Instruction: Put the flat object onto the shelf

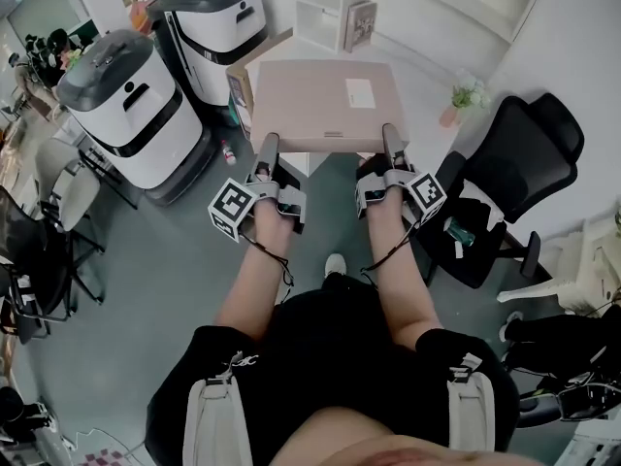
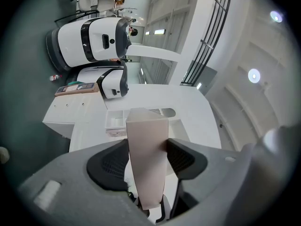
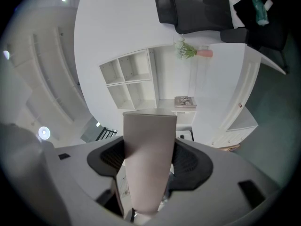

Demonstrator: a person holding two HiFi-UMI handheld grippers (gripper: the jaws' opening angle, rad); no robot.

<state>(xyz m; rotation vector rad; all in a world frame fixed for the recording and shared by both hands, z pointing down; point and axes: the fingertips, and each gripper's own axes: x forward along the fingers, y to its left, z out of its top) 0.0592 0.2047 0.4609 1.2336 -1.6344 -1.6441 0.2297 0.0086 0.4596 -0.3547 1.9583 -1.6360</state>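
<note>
Between the two grippers, level in the air, is the box (image 1: 325,105), flat and beige, with a white label (image 1: 360,91) on its top face. It is carried over the floor (image 1: 184,260), short of the shelf (image 1: 320,13) and not touching it. The left gripper (image 1: 267,149) grips the box's near edge towards the left corner, and its fingers (image 2: 110,166) are clamped on the cardboard from both sides. The right gripper (image 1: 391,144) takes the same edge towards the right corner, its fingers (image 3: 190,161) likewise pressed onto the box. Beyond the box, the white shelf has open compartments, and a book (image 1: 360,24) stands in one. A small plant (image 1: 469,93) is to the right of the box, near a black chair (image 1: 514,163). Two white machines (image 1: 126,105) stand on the floor at the left.
</note>
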